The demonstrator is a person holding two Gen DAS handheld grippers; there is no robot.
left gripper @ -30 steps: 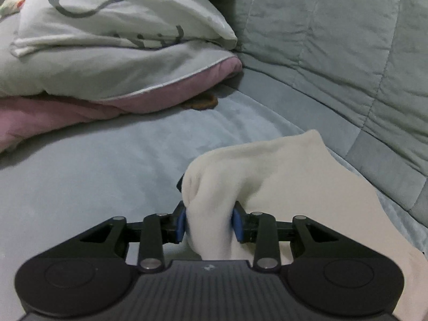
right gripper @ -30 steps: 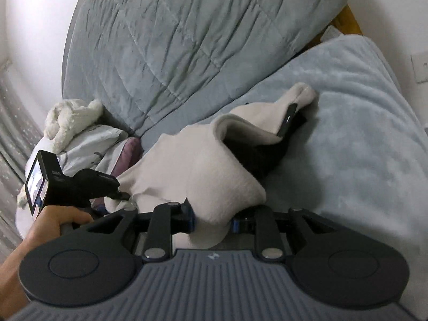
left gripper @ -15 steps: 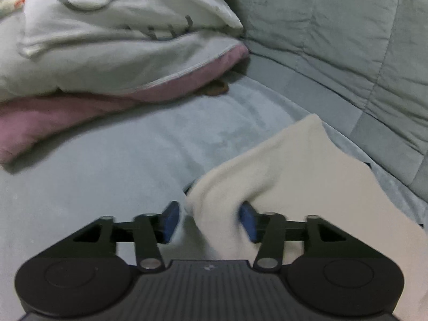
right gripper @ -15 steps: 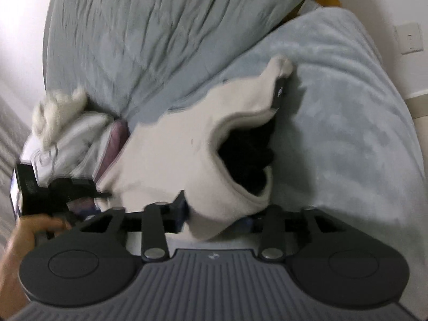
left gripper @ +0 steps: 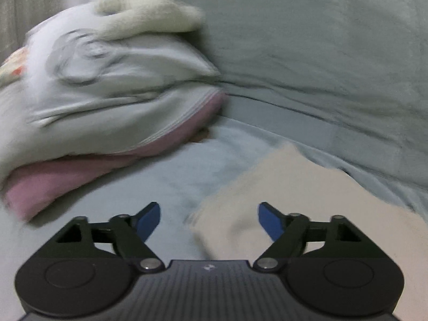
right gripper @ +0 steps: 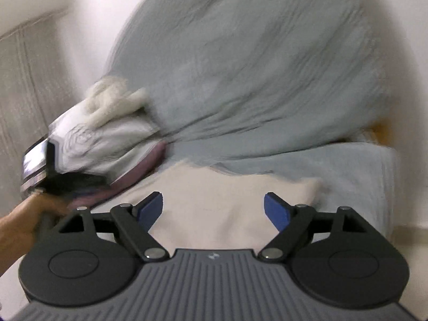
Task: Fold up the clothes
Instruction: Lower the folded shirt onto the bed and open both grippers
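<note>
now both fingers wide, tilted down

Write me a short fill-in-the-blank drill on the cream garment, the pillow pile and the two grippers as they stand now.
1. The cream fleece garment lies on the light ____ plush blanket.
2. The white printed pillow rests on a ____ cushion.
3. The left gripper and right gripper have ____ pads.
4. Neither gripper's pads ____ the garment as the jaws are opening.

Missing words: blue; pink; blue; press
</note>
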